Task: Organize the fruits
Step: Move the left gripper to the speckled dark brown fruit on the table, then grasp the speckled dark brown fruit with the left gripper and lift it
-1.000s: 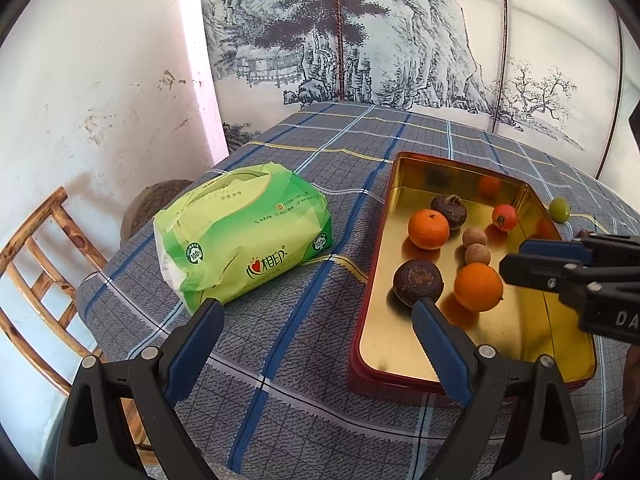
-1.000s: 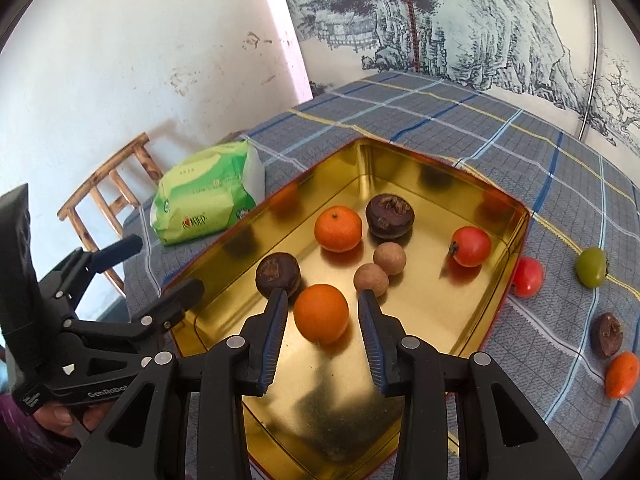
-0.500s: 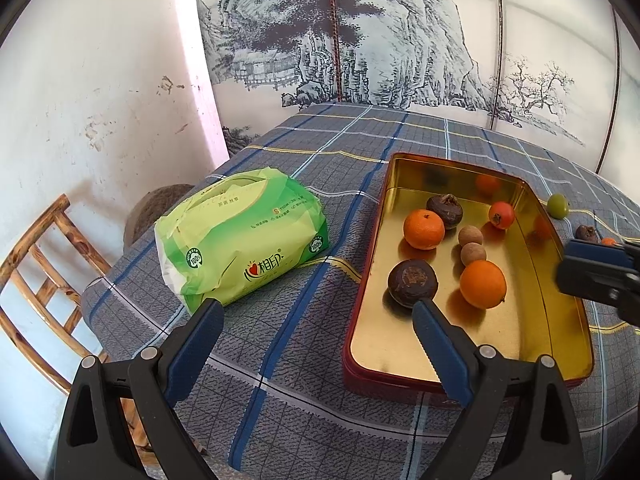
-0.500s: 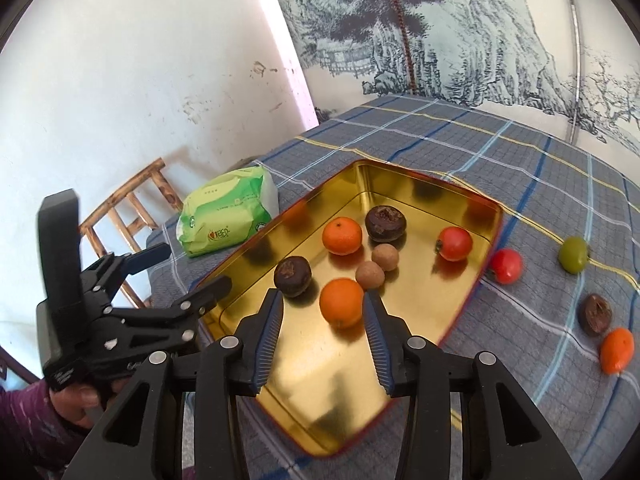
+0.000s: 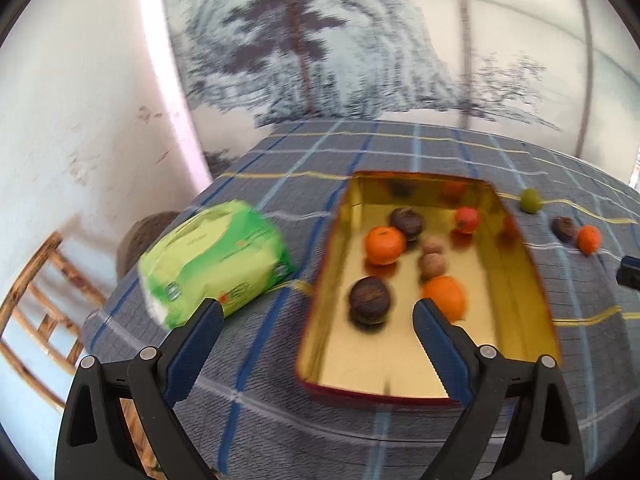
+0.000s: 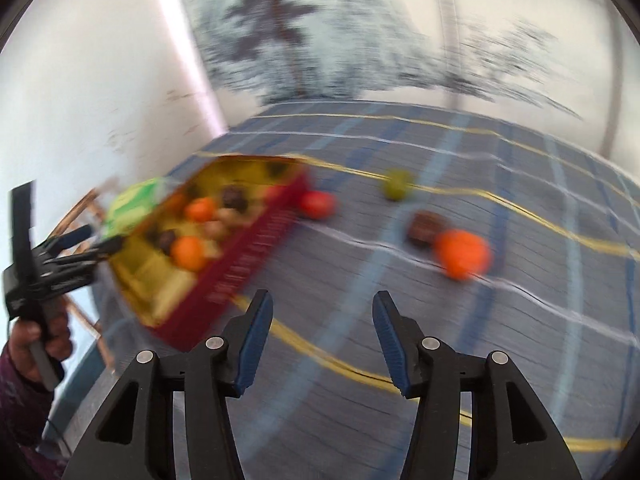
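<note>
A gold tin tray (image 5: 400, 364) with red walls (image 6: 248, 256) holds several fruits: two oranges (image 5: 384, 245), two dark mangosteens (image 5: 369, 300), two brown longans and a red tomato (image 5: 466, 218). Loose on the checked cloth lie a red tomato (image 6: 318, 205), a green fruit (image 6: 397, 185), a dark fruit (image 6: 425, 226) and an orange fruit (image 6: 462, 254). My left gripper (image 5: 316, 320) is open and empty over the tray's near end. My right gripper (image 6: 322, 320) is open and empty, right of the tray, short of the loose fruits. Both views are blurred.
A green tissue pack (image 5: 212, 256) lies left of the tray. A wooden chair (image 5: 44, 300) stands off the table's left edge. A white wall and a painted screen close the back. The left gripper also shows in the right wrist view (image 6: 60, 256).
My right gripper has swung right, away from the tray and toward the loose fruits, and its jaws stand wider. My left gripper has shifted slightly; the orange stays in the tray.
</note>
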`<state>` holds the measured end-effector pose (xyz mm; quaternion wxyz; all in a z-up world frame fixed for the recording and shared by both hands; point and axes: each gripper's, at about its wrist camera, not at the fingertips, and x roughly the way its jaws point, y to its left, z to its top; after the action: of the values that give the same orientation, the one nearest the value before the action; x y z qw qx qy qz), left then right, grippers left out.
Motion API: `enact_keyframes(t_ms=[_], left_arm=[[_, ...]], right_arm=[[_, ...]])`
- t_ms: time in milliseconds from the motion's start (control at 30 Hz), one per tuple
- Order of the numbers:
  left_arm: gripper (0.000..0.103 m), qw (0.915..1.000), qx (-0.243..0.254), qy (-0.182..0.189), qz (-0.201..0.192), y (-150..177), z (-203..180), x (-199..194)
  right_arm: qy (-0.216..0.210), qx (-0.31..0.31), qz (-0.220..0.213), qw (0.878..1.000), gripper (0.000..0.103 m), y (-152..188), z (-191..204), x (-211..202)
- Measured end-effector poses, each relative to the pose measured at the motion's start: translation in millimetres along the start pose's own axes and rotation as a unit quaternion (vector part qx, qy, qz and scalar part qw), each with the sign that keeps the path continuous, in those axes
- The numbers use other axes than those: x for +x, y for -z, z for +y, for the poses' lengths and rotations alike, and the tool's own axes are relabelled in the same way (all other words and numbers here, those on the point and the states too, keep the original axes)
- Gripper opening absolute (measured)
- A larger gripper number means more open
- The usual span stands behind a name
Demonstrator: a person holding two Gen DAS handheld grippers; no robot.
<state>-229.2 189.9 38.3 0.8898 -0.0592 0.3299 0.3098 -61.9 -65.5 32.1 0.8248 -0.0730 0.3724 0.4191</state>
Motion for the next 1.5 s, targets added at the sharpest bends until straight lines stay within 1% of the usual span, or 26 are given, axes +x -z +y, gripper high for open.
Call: enact_keyframes(t_ms=[100,133,200,267,333,367,400,467,567,600,633,700,800,833,900,933,967,1000,1033,1067,1167,1300,1500], left_arm=[[0.094,0.9989,0.031,0.034,-0.009,-10,-18,-8],[0.094,0.9976,0.044,0.052,-0.013,-15,-26,-12],[0.094,0.9949,0.062,0.077,-0.018,-24,-38,-14],[0.091,0.9886,0.096,0.114,-0.023,-37,-57,-16],[0.088,0.9823,0.122,0.141,-0.013,-48,-76,-12],[0.086,0.9771,0.141,0.160,-0.002,-57,-89,-8],[0.086,0.9742,0.149,0.169,0.002,-62,-96,-6],[0.086,0.9639,0.191,0.186,0.005,-76,-120,-2],[0.086,0.9464,0.264,0.186,-0.003,-86,-155,7],[0.086,0.9424,0.278,0.186,-0.005,-87,-161,9],[0.086,0.9351,0.301,0.187,-0.006,-90,-173,11],[0.086,0.9298,0.316,0.189,-0.002,-93,-188,17],[0.086,0.9209,0.325,0.216,0.002,-95,-216,21],[0.086,0.9196,0.324,0.223,0.007,-95,-227,24],[0.084,0.9193,0.317,0.232,0.019,-93,-242,31],[0.076,0.9206,0.308,0.238,0.030,-93,-251,37],[0.071,0.9233,0.289,0.246,0.056,-94,-260,49],[0.062,0.9250,0.275,0.251,0.075,-94,-266,56],[0.056,0.9273,0.258,0.254,0.094,-95,-270,64],[0.051,0.9321,0.232,0.254,0.114,-97,-275,75],[0.049,0.9435,0.193,0.239,0.124,-99,-282,91],[0.049,0.9450,0.141,0.246,0.163,-101,-288,112],[0.048,0.9448,0.082,0.248,0.198,-96,-292,137]], right_arm=[[0.042,0.047,-0.006,0.998,0.053,10,-50,-13],[0.050,0.056,-0.008,0.997,0.054,12,-61,-17],[0.087,0.077,-0.009,0.993,0.054,18,-92,-26],[0.112,0.087,-0.010,0.990,0.054,24,-114,-32],[0.122,0.097,-0.010,0.988,0.054,29,-129,-36],[0.125,0.106,-0.010,0.987,0.054,33,-137,-37],[0.122,0.113,-0.011,0.986,0.054,35,-143,-38],[0.112,0.127,-0.014,0.986,0.054,41,-154,-39],[0.099,0.134,-0.011,0.986,0.054,50,-162,-38],[0.092,0.138,-0.010,0.986,0.054,51,-163,-37],[0.087,0.139,-0.017,0.986,0.054,50,-164,-39],[0.077,0.143,-0.025,0.986,0.055,51,-166,-42],[0.063,0.153,-0.026,0.986,0.055,52,-167,-41],[0.056,0.157,-0.027,0.986,0.055,53,-168,-42],[0.049,0.162,-0.030,0.985,0.055,53,-170,-43],[0.047,0.164,-0.032,0.985,0.055,54,-170,-43],[0.044,0.165,-0.035,0.985,0.055,54,-170,-44],[0.040,0.167,-0.037,0.984,0.056,55,-171,-44],[0.038,0.169,-0.039,0.984,0.056,56,-171,-45],[0.035,0.170,-0.040,0.984,0.056,56,-171,-45],[0.030,0.170,-0.041,0.984,0.057,56,-170,-46],[0.022,0.173,-0.045,0.984,0.059,57,-170,-47],[0.011,0.177,-0.051,0.983,0.060,58,-170,-49]])
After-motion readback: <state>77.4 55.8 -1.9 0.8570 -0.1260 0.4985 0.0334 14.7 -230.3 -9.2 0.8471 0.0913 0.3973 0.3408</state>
